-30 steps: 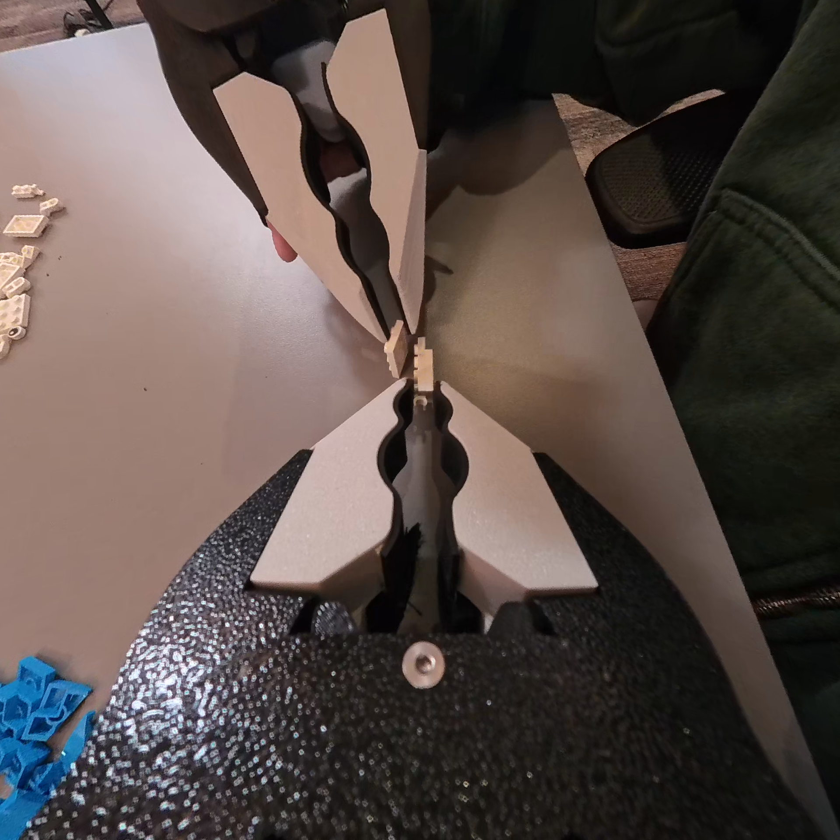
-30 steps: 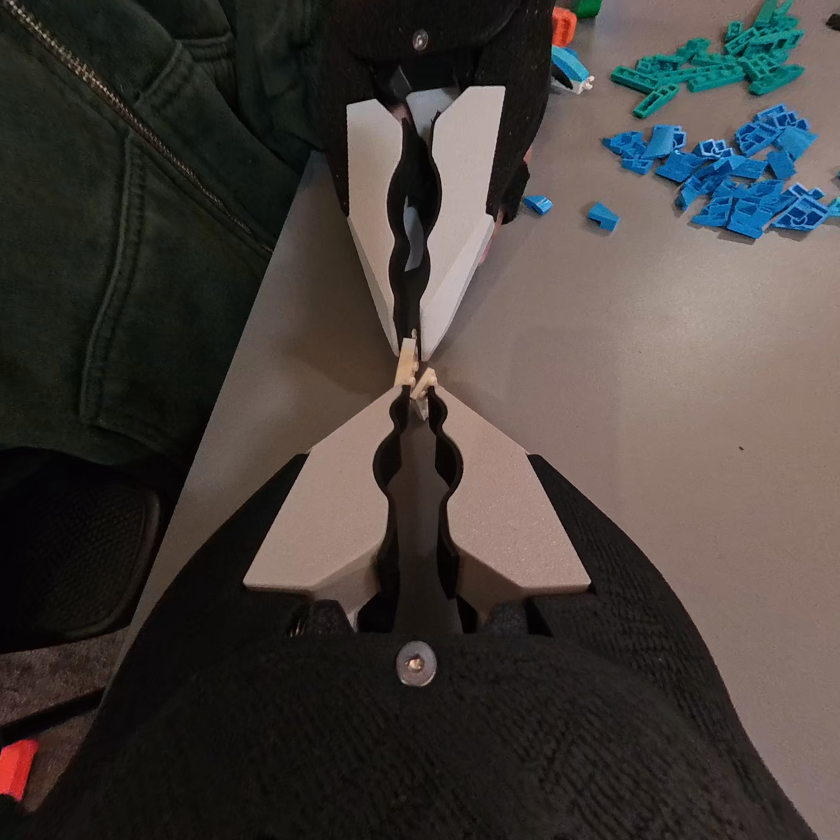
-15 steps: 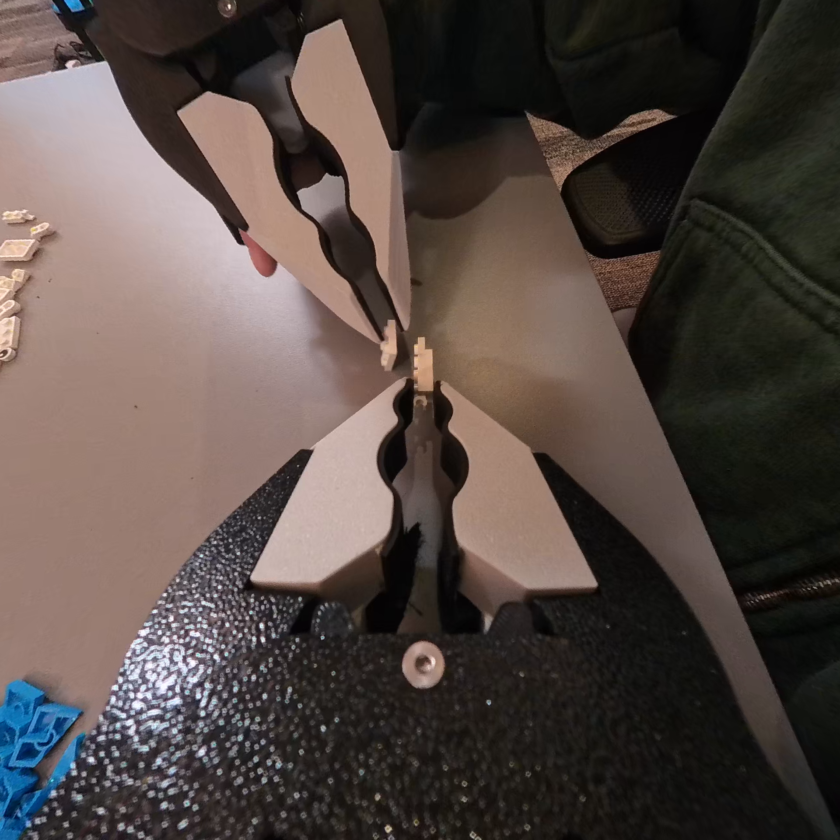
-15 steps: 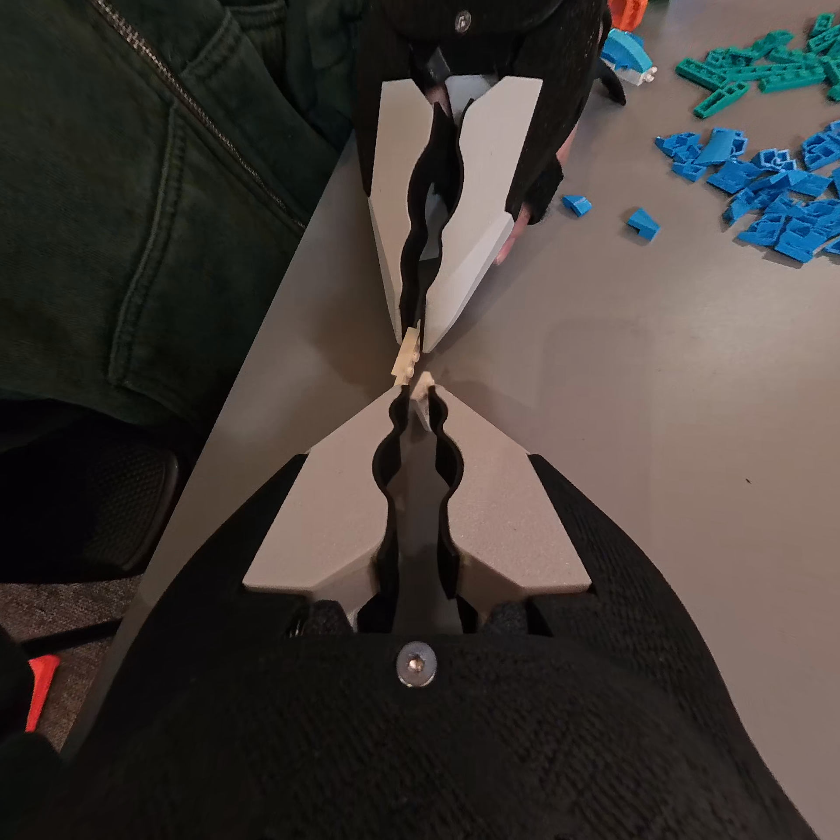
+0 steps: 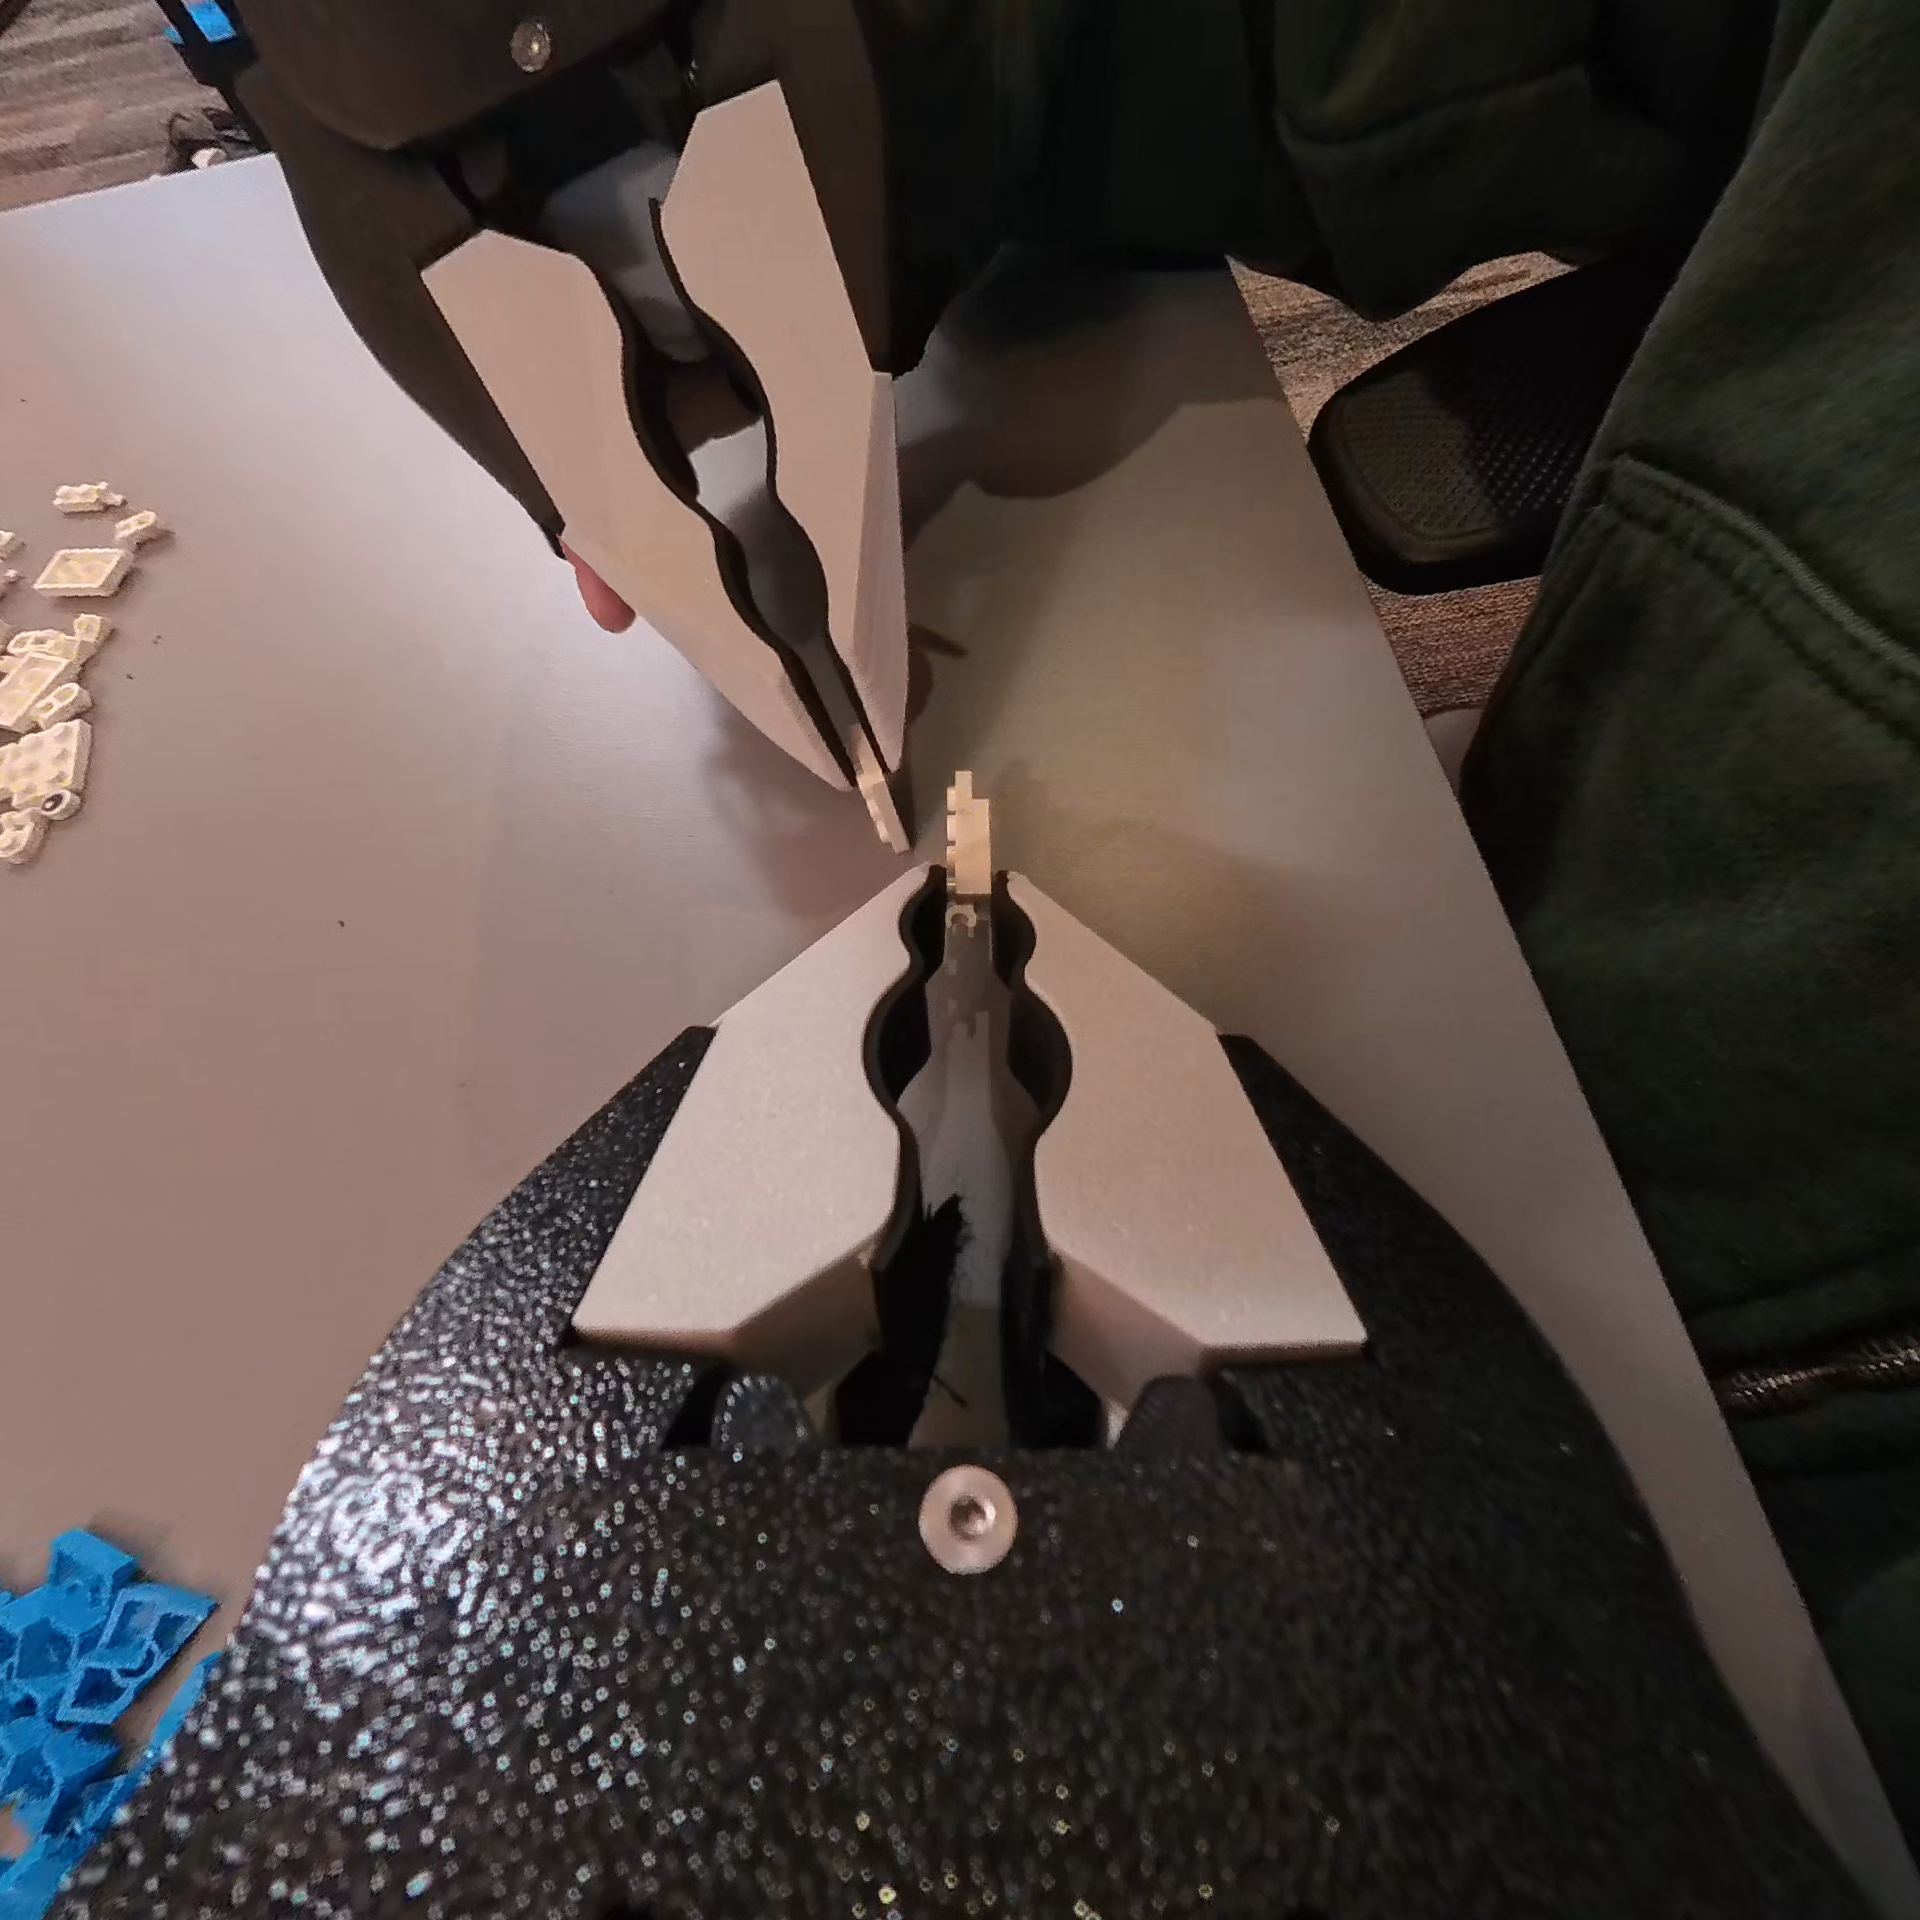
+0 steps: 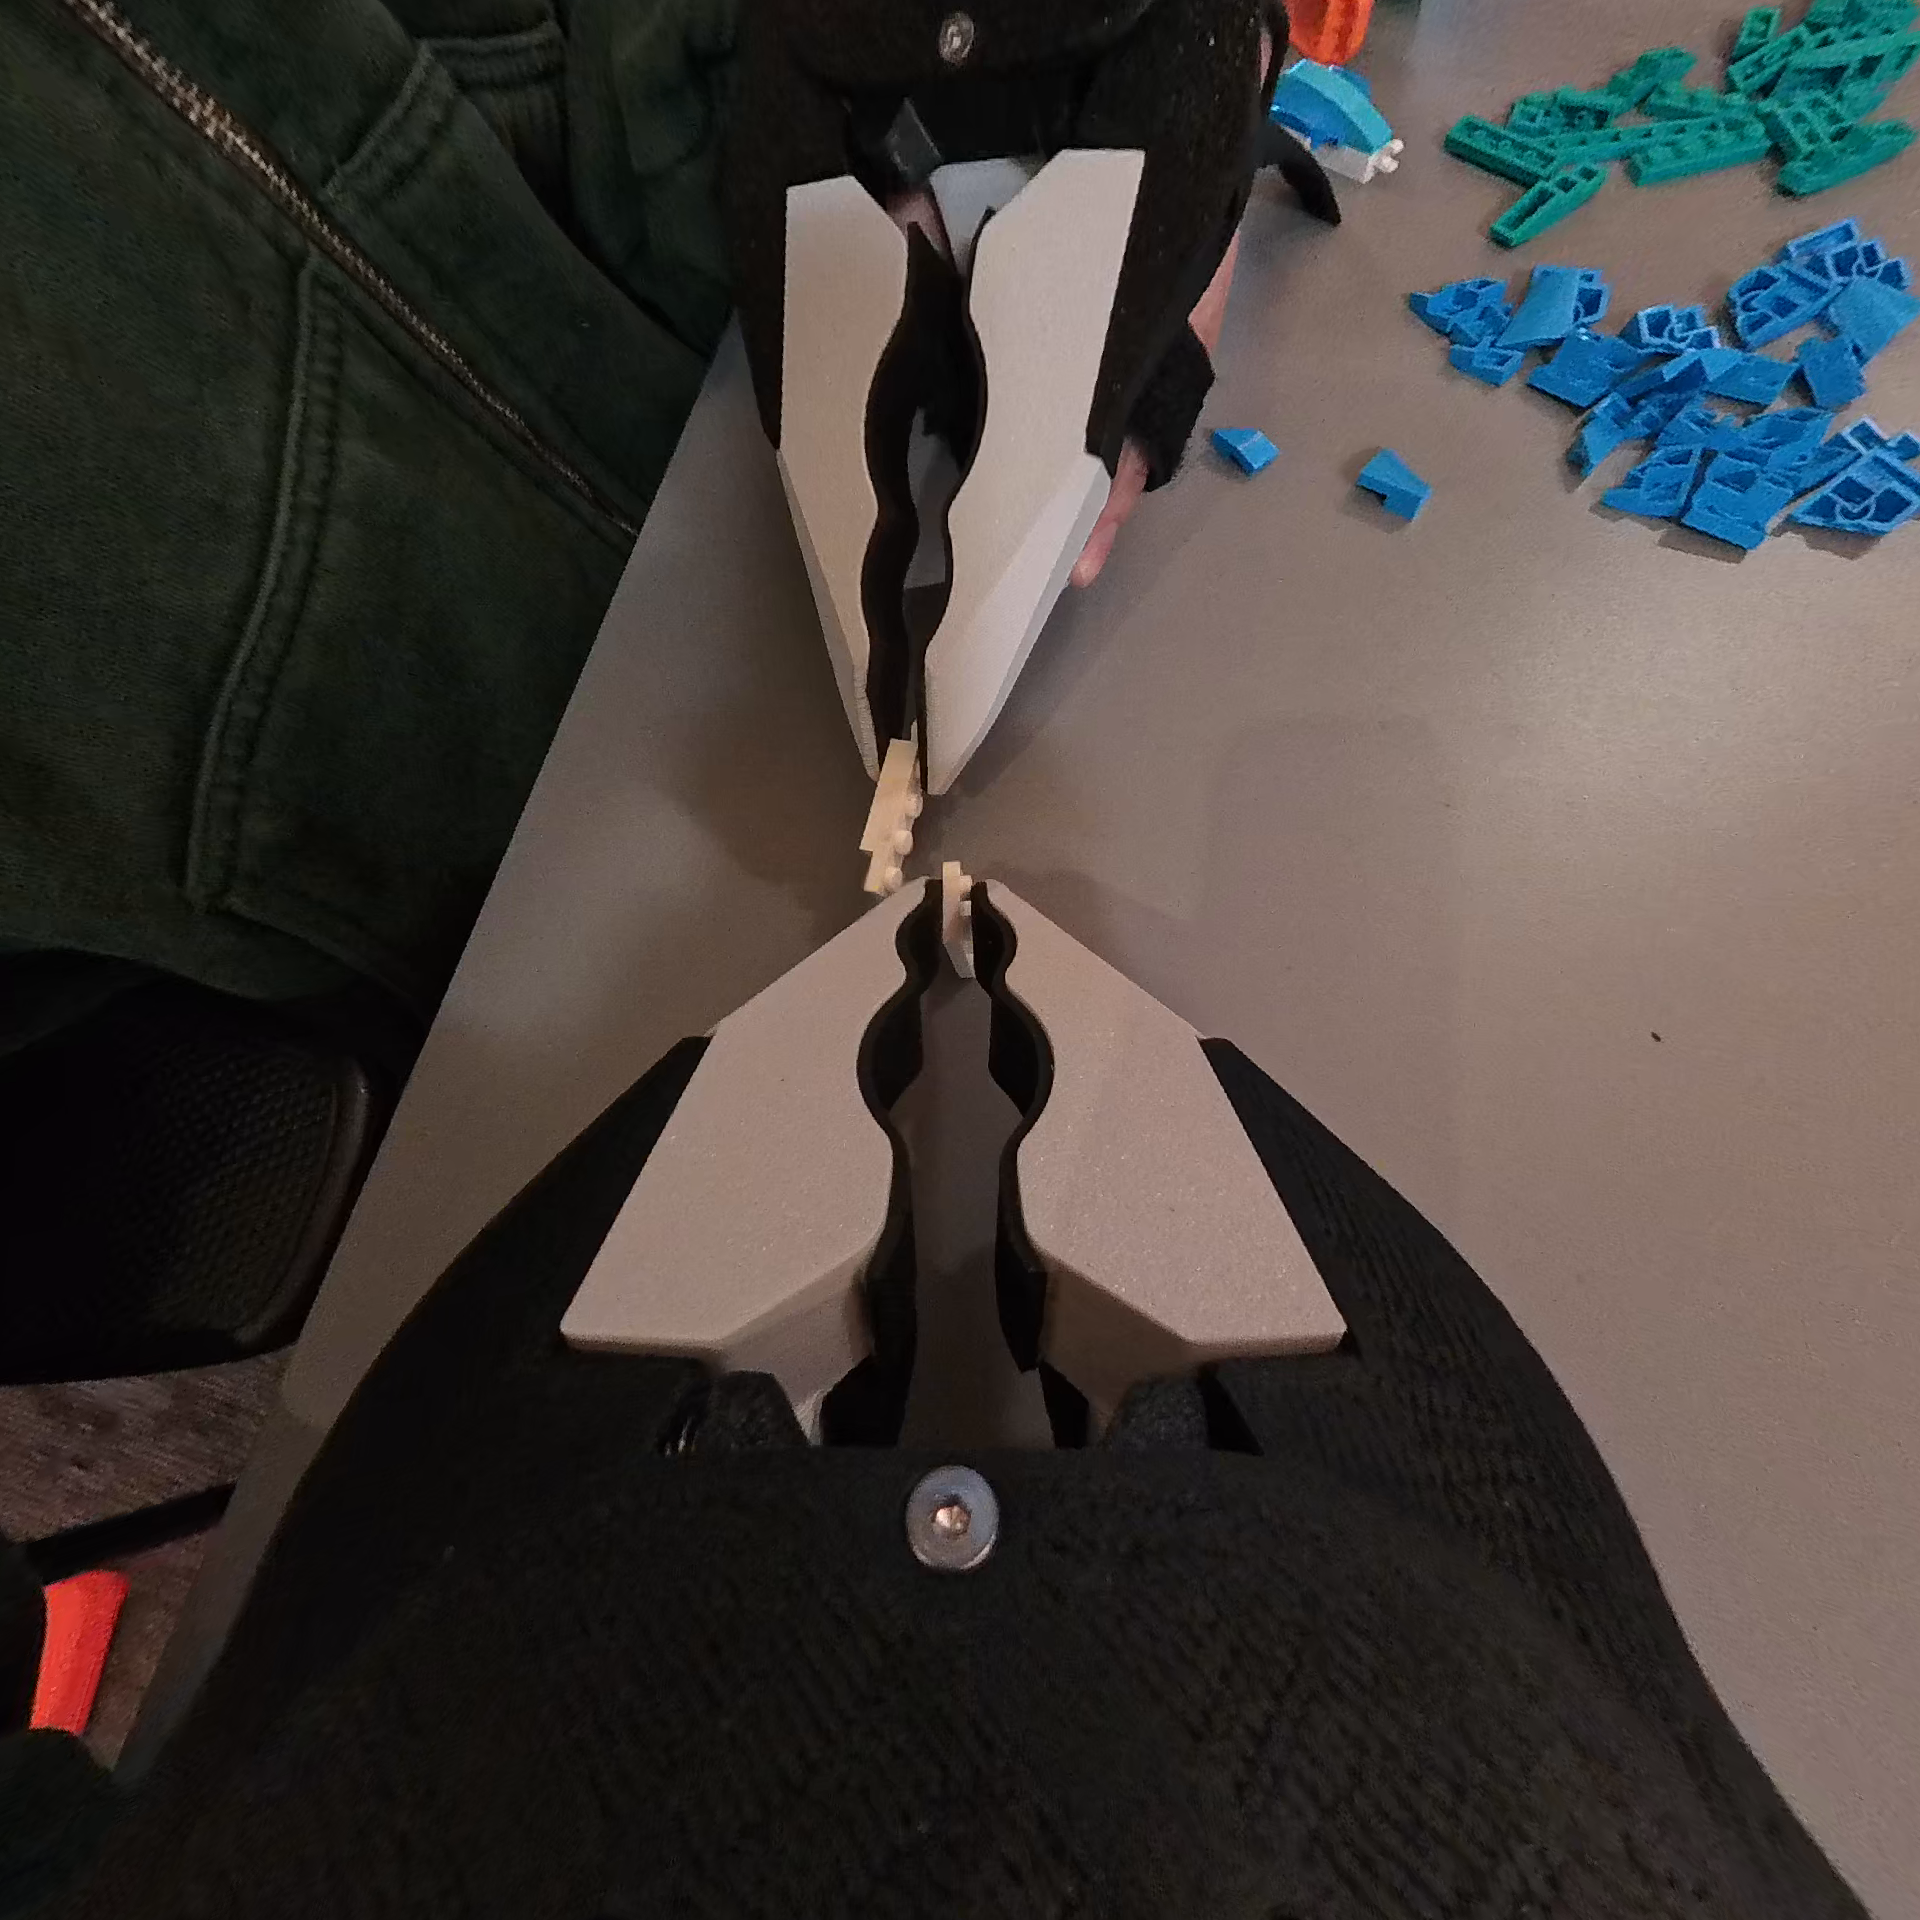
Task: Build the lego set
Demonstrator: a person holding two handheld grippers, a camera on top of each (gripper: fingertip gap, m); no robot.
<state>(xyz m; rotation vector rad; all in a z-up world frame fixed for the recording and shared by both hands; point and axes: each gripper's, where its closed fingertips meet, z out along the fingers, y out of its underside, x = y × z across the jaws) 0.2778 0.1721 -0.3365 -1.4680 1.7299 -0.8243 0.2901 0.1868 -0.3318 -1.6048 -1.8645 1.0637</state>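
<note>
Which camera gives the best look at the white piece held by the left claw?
The right wrist view: the white piece hangs side-on from the left claw, studs and outline visible. In the left wrist view the same piece is seen nearly edge-on, its lower part hidden between the claw's own fingers.

The gray bench (image 6: 1455, 935) holds a pile of blue bricks (image 6: 1714, 416) far right. Green bricks (image 6: 1662, 114) lie behind them. Small white pieces (image 5: 52, 665) sit apart.

Blue brick pile (image 5: 78, 1704) edge-cropped.
</note>
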